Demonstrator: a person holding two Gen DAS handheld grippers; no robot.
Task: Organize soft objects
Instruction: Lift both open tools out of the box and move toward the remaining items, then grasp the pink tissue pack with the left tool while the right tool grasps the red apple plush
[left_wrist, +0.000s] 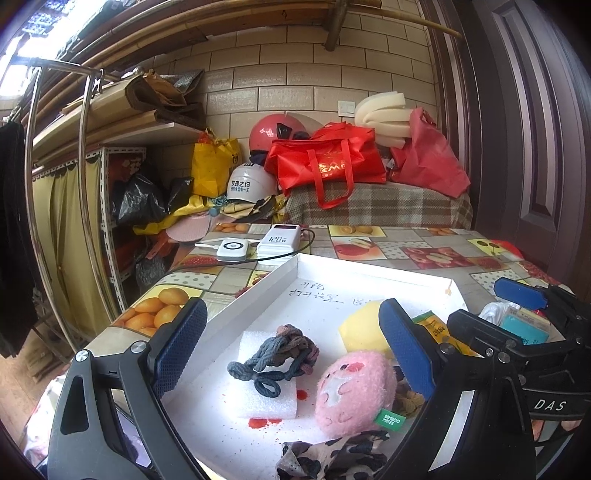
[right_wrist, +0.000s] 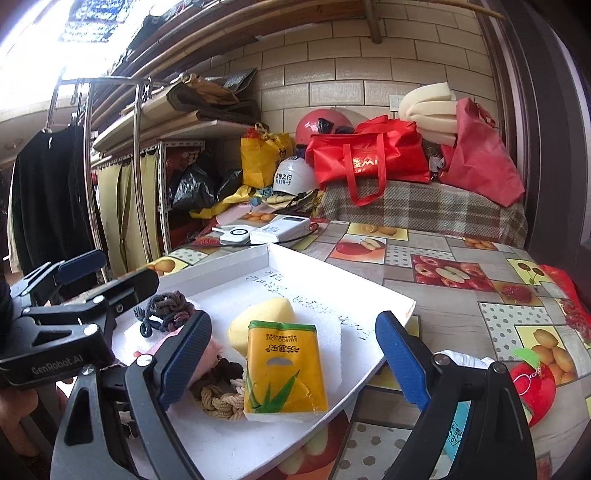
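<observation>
A white tray (left_wrist: 325, 280) on the fruit-print table holds soft things. In the left wrist view, dark hair ties (left_wrist: 275, 356) lie on a white foam block (left_wrist: 258, 402), beside a pink plush (left_wrist: 354, 391), a yellow sponge (left_wrist: 360, 328) and a patterned cloth (left_wrist: 332, 459). My left gripper (left_wrist: 295, 350) is open and empty above them. In the right wrist view my right gripper (right_wrist: 295, 362) is open and empty over a yellow tissue pack (right_wrist: 284, 369), with the sponge (right_wrist: 262, 317) behind and brown-beige hair ties (right_wrist: 218, 395) to its left. The left gripper (right_wrist: 92, 280) appears at the left there.
Two white power banks (left_wrist: 255, 243) with cables lie behind the tray. Red bags (left_wrist: 328, 158), helmets (left_wrist: 251, 184) and foam rolls (left_wrist: 384, 114) are piled at the back wall. A clothes rack (left_wrist: 59, 184) stands left. A small packet pile (left_wrist: 517, 321) lies right of the tray.
</observation>
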